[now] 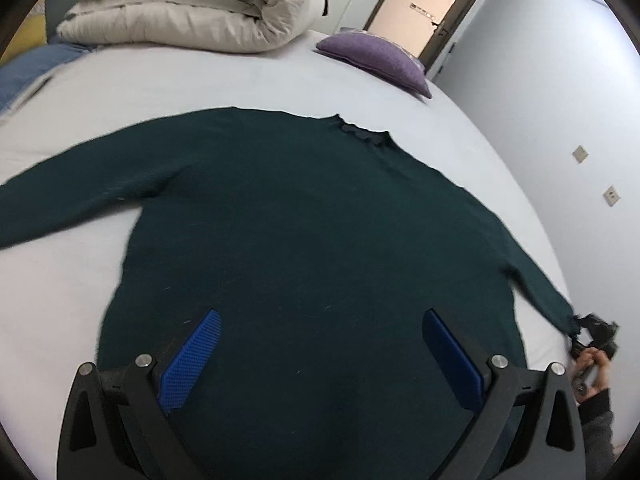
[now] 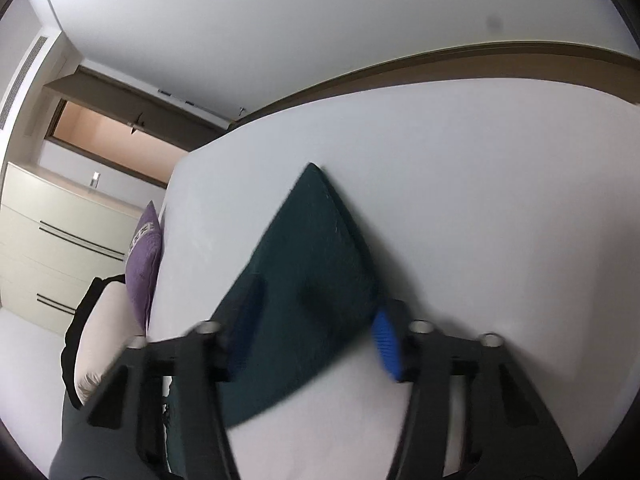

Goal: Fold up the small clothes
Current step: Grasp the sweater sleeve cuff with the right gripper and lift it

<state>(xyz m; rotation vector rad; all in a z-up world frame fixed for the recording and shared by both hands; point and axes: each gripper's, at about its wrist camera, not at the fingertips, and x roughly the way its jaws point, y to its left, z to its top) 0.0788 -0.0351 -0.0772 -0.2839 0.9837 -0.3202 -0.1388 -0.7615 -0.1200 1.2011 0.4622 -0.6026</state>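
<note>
- Broadly, the dark green sweater (image 1: 304,216) lies spread flat, front down or up I cannot tell, on the pale bed (image 1: 100,92), its sleeves stretched out to either side and its collar pointing toward the rolled duvet (image 1: 192,8) and the purple cushion (image 1: 380,60).
- At the near hem, the left gripper (image 1: 320,364) hovers over the body of the knit with its blue fingers (image 1: 192,360) spread wide, nothing between them.
- To the right, the right gripper (image 2: 312,336) is at the sleeve cuff (image 2: 308,280); its fingers flank the cuff, yet motion blur hides whether they pinch it.
- By my judgement the knit is soft, light and limp; it will sag and drag, so cuffs, shoulders and hem corners are the best holds.
- The left sleeve's end runs out of the left wrist view, and the hem sits hidden beneath the left gripper.
</note>
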